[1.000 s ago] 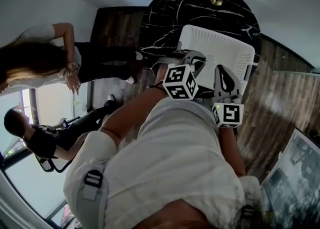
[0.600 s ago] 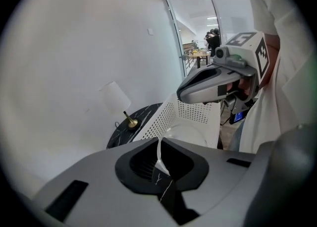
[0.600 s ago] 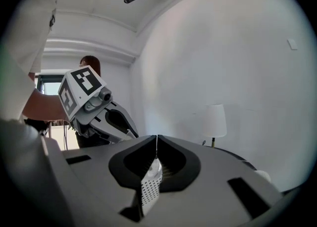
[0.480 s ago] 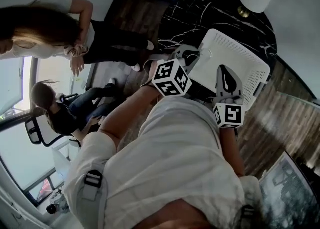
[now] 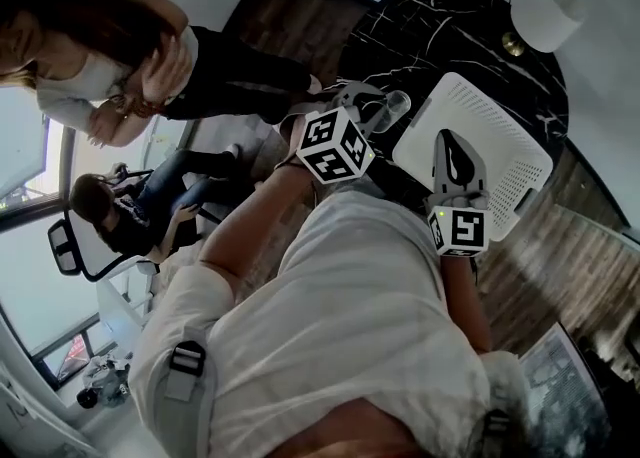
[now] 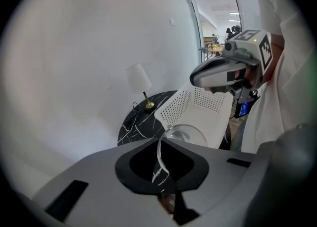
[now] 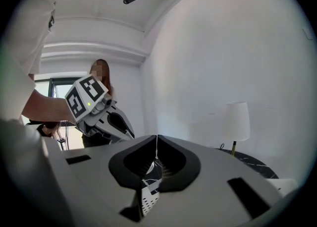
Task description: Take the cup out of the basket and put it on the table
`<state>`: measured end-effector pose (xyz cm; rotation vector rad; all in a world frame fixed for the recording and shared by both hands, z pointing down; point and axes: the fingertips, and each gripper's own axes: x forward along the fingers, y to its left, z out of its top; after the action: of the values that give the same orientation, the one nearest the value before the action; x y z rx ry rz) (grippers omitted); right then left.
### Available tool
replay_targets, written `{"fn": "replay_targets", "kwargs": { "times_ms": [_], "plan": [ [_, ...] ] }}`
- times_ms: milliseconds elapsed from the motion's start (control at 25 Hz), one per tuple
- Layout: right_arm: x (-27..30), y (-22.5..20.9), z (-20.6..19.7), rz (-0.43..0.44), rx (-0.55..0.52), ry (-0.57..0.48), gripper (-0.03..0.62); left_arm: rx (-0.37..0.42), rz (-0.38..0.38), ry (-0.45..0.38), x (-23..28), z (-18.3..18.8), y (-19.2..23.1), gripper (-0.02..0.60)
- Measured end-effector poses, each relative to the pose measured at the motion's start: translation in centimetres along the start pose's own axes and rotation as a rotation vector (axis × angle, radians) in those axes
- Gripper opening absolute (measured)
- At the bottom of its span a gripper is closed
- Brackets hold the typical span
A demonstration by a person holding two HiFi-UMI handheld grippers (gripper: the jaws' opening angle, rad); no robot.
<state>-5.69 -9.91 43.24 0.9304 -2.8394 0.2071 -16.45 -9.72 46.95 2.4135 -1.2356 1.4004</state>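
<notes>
A clear glass cup (image 5: pixel 390 111) hangs over the black marble table (image 5: pixel 430 31), just left of the white perforated basket (image 5: pixel 500 161). My left gripper (image 5: pixel 372 108) is shut on it. In the left gripper view the cup's rim (image 6: pixel 181 134) is pinched between the jaws of that gripper (image 6: pixel 162 144), with the basket (image 6: pixel 198 107) beyond. My right gripper (image 5: pixel 447 138) hovers over the basket's near side. In the right gripper view its jaws (image 7: pixel 156 139) meet with nothing between them.
A white-shaded lamp (image 5: pixel 545 14) stands at the table's far edge. One person (image 5: pixel 150 56) stands at the upper left and another (image 5: pixel 130 216) sits on a chair, both on the wooden floor (image 5: pixel 285 6). My own torso fills the lower head view.
My left gripper has moved from over the basket leftwards, past its edge, carrying the cup out above the table. The right gripper has stayed over the basket.
</notes>
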Motion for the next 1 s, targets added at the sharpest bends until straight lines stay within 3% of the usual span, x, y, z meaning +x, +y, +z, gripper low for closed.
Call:
{"fn": "replay_targets", "kwargs": {
  "times_ms": [560, 1000],
  "plan": [
    [-0.3, 0.1, 0.7, -0.057, -0.010, 0.008, 0.012, 0.052, -0.171, 0.223, 11.9, -9.4, 0.3, 0.023],
    [-1.4, -0.5, 0.6, -0.120, -0.004, 0.023, 0.012, 0.117, -0.240, 0.317, 18.0, -12.5, -0.4, 0.023]
  ]
}}
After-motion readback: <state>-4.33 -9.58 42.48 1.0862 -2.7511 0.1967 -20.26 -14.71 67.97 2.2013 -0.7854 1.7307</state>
